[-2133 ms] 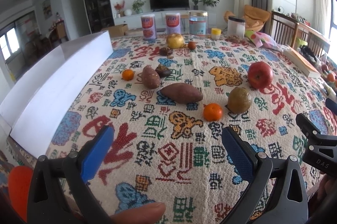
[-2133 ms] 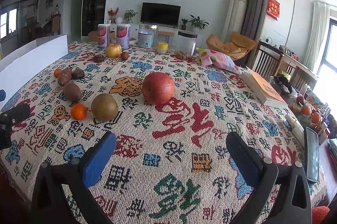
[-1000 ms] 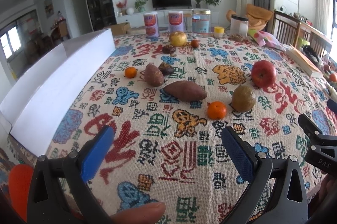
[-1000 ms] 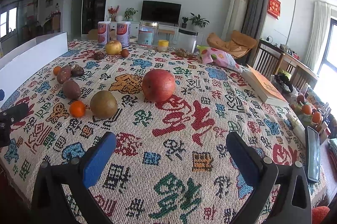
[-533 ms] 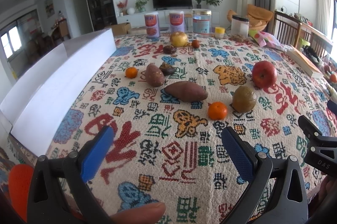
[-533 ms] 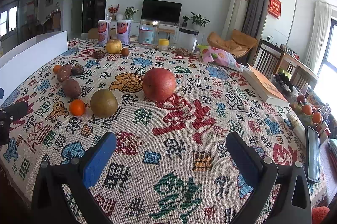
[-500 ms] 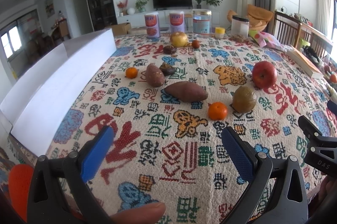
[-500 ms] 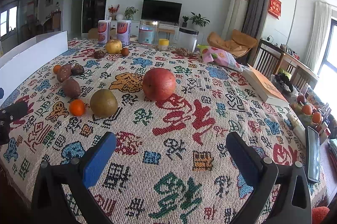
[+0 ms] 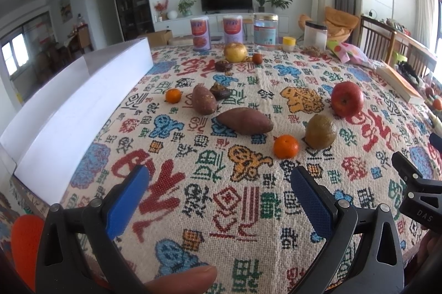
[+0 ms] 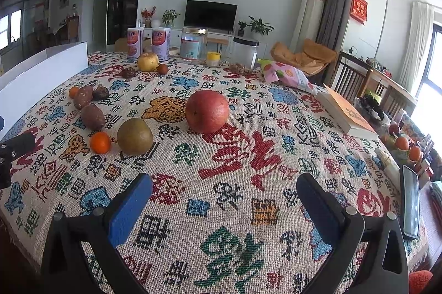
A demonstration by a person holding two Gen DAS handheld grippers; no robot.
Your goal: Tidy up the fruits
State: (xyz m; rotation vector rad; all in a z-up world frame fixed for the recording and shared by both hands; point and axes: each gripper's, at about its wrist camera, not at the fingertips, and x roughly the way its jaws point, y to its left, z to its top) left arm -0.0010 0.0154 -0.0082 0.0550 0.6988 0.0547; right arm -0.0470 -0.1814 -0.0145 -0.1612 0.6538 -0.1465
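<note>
Both hand-held grippers, left and right, gape wide and empty above the table. Apple, pear and oranges lie scattered; sorting appears unstarted.

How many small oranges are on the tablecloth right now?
2. One small orange sits beside the brown pear, near the left gripper; the other lies farther back, left of the sweet potatoes, near the white box.

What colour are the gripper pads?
Blue pads with black frames, clearest in the right wrist view.
</note>
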